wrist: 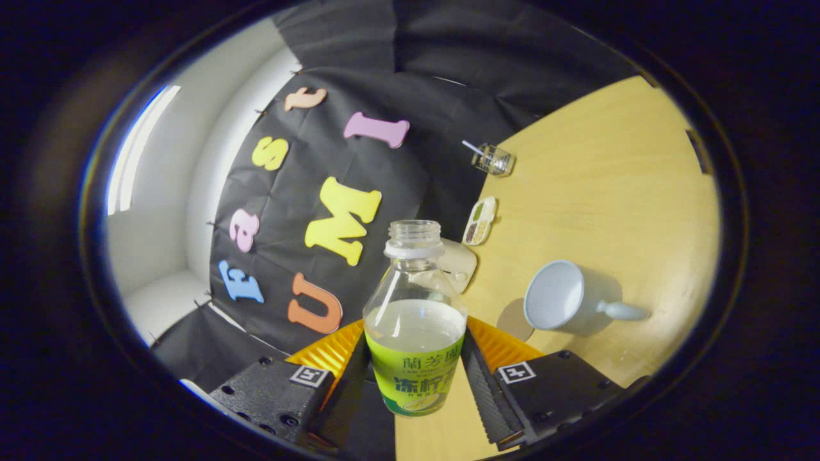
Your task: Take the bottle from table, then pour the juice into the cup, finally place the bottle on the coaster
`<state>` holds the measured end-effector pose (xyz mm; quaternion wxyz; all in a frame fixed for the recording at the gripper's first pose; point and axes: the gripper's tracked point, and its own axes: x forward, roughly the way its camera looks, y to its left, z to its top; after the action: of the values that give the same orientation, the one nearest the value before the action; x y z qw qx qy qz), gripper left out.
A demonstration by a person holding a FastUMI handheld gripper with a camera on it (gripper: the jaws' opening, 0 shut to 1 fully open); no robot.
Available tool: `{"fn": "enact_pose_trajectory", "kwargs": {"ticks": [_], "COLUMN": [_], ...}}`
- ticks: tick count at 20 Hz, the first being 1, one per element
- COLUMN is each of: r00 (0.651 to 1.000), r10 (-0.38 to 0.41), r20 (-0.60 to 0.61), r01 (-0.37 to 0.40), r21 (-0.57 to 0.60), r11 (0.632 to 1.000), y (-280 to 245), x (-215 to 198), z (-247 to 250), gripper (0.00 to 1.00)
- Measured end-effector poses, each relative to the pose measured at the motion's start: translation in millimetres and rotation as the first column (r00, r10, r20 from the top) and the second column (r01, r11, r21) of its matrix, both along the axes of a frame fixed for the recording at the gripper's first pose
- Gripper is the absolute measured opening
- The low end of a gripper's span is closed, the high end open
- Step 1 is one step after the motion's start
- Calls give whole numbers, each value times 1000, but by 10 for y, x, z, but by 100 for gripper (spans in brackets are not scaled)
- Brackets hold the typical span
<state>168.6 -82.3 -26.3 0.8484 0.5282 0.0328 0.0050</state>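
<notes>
My gripper [415, 378] is shut on a clear plastic bottle [415, 320] with a green label, both fingers pressing its sides. The bottle has no cap and holds pale juice up to about its shoulder. The whole view is rolled, so the wooden table [608, 192] stands tilted to the right of the bottle. A pale blue cup [556, 296] with a handle sits on the table to the right of the bottle, its mouth facing me. A round brownish coaster [516, 320] lies beside the cup, between it and the right finger.
Beyond the bottle lie a beige oval object [459, 262] and a small divided tray [480, 221] of several samples. Farther off stands a glass jar [493, 159] with a straw. The booth's black cloth wall [410, 77] closes the table's far side.
</notes>
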Motion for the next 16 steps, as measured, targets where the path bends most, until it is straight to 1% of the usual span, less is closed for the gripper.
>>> {"fn": "enact_pose_trajectory", "kwargs": {"ticks": [2,3,4,5,6,7,8,9,10,11,13,14,16], "r00": [999,997,996,996,997,996,995,993,993,995,997,996,993], "r10": [-30,-40,-52,-61,-77,-93,-95,-99,-105,-97,-66,-70,-87], "r20": [44,62,69,59,25,-12,-40,-58,-50,-27,34,53,74], "r01": [36,52,71,80,78,63,36,18,25,37,68,85,111], "r21": [-120,-199,-302,-419,-540,-651,-729,-771,-793,-798,-781,-784,-808], "r11": [992,979,951,904,838,756,683,636,609,601,620,614,579], "y": [-6,16,53,99,129,132,140,172,173,194,225,182,81], "x": [-10,-9,7,25,82,104,136,205,263,305,409,449,523], "z": [65,115,127,87,27,-44,-104,-172,-192,-193,-146,-118,-82], "gripper": [81,81,81,81,81,81,82,82,82,82,82,82,82]}}
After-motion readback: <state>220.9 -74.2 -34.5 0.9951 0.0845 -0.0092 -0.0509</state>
